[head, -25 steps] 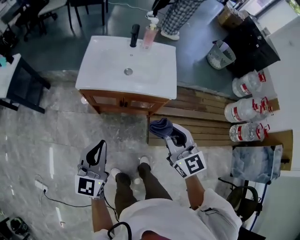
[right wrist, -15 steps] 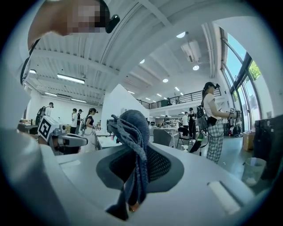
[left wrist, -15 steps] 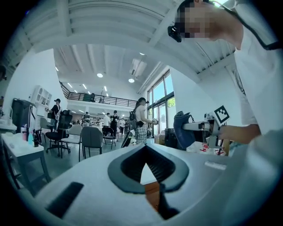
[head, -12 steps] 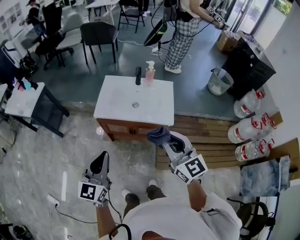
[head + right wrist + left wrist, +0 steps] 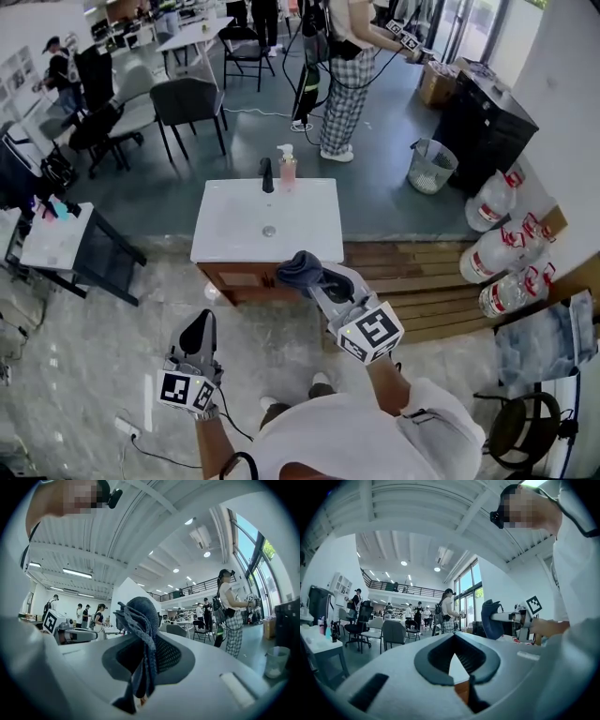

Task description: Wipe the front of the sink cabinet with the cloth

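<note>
The sink cabinet has a white top (image 5: 234,225) and a wooden front (image 5: 246,279), and stands mid-frame in the head view. My right gripper (image 5: 317,278) is shut on a dark blue cloth (image 5: 300,268), held up near the cabinet's front right corner; I cannot tell whether it touches. The cloth (image 5: 140,620) bunches out between the jaws in the right gripper view. My left gripper (image 5: 200,325) hangs lower left, away from the cabinet, jaws shut with nothing between them (image 5: 453,641). The left gripper view shows the cloth (image 5: 490,619) off to the right.
A black faucet (image 5: 266,174) and pink soap bottle (image 5: 287,169) stand at the sink's back. A wooden platform (image 5: 412,281) and water jugs (image 5: 495,253) lie to the right. A small table (image 5: 56,234) is left. A bin (image 5: 430,166), chairs (image 5: 187,103) and a person (image 5: 342,84) are beyond.
The head view has risen and pulled back, so the cabinet looks smaller. The right gripper with the cloth has come up to the cabinet's front right corner. The left gripper stays low at the left.
</note>
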The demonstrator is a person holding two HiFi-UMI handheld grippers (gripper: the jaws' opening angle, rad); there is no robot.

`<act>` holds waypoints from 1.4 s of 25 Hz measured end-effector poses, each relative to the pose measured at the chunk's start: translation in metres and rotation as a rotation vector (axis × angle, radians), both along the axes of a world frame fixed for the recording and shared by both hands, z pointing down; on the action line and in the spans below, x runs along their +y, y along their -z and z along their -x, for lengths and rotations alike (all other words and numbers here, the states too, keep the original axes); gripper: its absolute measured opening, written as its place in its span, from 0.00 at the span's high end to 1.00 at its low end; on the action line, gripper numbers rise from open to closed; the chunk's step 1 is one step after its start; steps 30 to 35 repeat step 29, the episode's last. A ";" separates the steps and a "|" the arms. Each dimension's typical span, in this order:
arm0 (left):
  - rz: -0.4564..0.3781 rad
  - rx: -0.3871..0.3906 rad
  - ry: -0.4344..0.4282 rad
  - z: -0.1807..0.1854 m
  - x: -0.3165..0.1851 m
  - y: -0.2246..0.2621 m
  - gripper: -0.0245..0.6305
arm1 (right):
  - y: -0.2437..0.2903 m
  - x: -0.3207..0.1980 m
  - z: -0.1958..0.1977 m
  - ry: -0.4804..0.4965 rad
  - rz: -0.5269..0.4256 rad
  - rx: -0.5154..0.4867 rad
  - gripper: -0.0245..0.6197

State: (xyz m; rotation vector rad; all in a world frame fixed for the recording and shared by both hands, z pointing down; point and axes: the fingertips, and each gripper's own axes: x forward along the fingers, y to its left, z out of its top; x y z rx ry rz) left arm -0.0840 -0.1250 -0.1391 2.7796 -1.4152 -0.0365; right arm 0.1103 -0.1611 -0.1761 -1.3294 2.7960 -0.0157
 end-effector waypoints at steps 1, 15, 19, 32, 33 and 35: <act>-0.006 -0.001 -0.008 0.000 -0.001 0.003 0.96 | 0.003 0.001 -0.001 -0.004 -0.005 -0.009 0.89; 0.017 0.030 -0.041 -0.002 0.003 0.003 0.96 | -0.004 0.011 0.001 0.002 0.009 0.009 0.89; 0.005 0.035 -0.033 0.000 -0.001 0.011 0.96 | 0.002 0.008 -0.002 -0.003 0.003 0.006 0.89; 0.008 0.028 -0.051 -0.005 -0.008 0.007 0.96 | -0.006 0.000 -0.008 -0.032 0.023 0.001 0.89; 0.008 0.028 -0.051 -0.005 -0.008 0.007 0.96 | -0.006 0.000 -0.008 -0.032 0.023 0.001 0.89; 0.008 0.028 -0.051 -0.005 -0.008 0.007 0.96 | -0.006 0.000 -0.008 -0.032 0.023 0.001 0.89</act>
